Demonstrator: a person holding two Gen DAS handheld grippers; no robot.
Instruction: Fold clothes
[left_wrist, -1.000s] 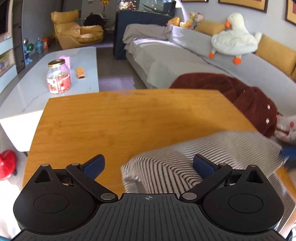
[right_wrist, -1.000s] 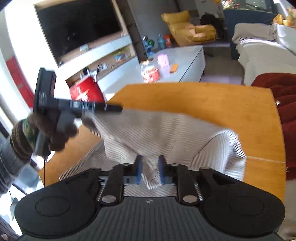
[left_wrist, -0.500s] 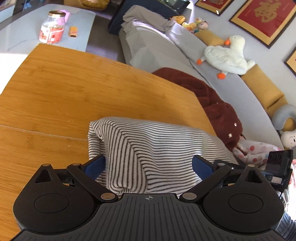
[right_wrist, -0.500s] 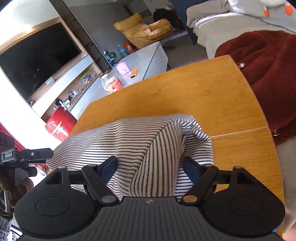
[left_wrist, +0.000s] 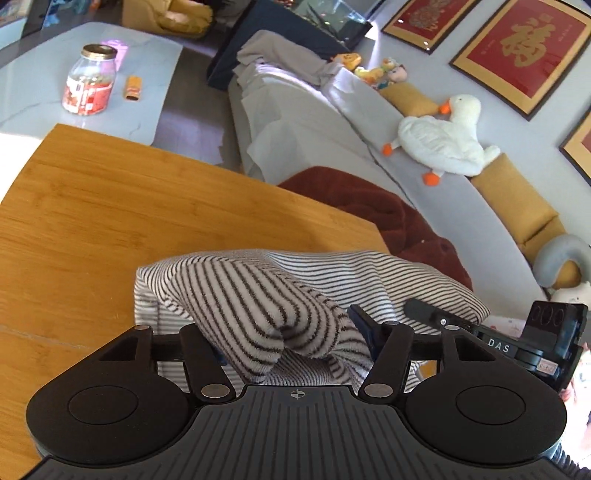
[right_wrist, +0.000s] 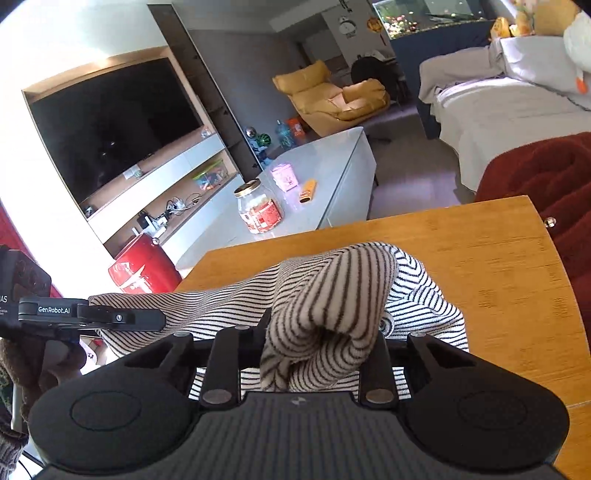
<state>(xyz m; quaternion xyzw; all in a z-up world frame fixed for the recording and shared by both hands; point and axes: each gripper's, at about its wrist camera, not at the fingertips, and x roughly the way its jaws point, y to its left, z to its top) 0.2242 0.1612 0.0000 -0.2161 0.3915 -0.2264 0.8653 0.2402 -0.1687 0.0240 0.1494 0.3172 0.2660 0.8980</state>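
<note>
While one striped garment (left_wrist: 258, 295) lies bunched at the near edge of the wooden table (left_wrist: 110, 229), two grippers work it from opposite ends. Its long axis runs across the table edge, from one gripper to the other. The left gripper (left_wrist: 288, 336) has a thick fold between its fingers, partly closed on the cloth. The right gripper (right_wrist: 321, 339) likewise pinches a rolled fold. One jar (right_wrist: 258, 210) stands on the grey table (right_wrist: 332, 173) beyond.
</note>
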